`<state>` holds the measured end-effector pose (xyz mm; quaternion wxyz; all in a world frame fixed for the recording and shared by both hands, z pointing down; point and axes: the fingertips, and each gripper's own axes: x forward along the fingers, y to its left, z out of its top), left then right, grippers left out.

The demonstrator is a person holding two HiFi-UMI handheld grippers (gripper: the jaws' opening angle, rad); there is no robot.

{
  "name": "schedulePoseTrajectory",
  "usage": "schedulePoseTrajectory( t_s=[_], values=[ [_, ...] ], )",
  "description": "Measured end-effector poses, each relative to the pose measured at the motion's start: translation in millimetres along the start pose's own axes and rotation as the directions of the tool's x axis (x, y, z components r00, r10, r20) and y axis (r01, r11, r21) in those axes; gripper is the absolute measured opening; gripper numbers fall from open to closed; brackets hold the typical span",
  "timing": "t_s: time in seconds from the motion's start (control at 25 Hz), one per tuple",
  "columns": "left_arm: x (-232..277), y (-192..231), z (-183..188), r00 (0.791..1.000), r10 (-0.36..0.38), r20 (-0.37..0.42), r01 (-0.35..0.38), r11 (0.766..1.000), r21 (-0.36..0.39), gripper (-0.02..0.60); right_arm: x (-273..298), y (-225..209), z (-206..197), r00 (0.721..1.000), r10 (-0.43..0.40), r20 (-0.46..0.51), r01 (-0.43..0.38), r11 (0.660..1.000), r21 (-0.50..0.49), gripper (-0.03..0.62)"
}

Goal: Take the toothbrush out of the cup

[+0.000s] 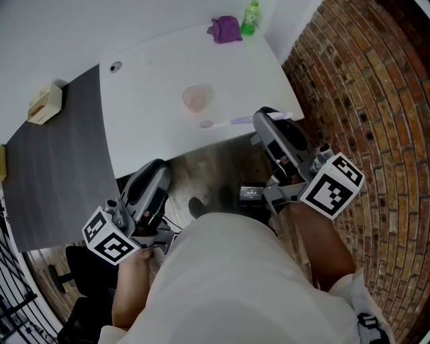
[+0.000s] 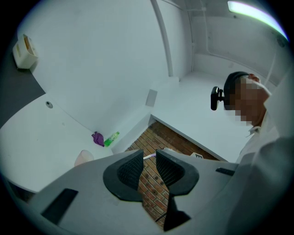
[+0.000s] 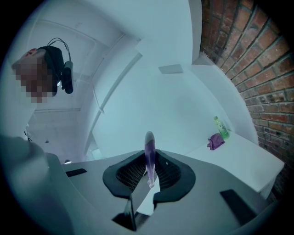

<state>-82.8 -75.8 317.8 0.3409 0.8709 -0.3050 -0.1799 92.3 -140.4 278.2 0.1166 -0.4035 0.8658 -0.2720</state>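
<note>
Pinching toothbrush, right gripper; cup apart.

r gripper clamps purple toothbrush, head up.

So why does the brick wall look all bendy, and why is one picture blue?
Head view: the wide lens bends the brick wall. Right gripper view: bluish tint, close toothbrush slightly soft. Left gripper view: dark corners, ceiling light glaring.
</note>
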Motion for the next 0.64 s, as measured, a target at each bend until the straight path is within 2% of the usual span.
schedulePoseTrajectory(
  t_s=[0.64],
  values=[
    [-0.5, 5.7, 4.3, 1.000, 0.003, 0.010, -0.003, 1.000, -0.003, 0.081, 15.3, 0.2, -4.0, 1.000, 0.002, -0.020, -0.002, 1.000, -0.013, 0.064]
  ],
)
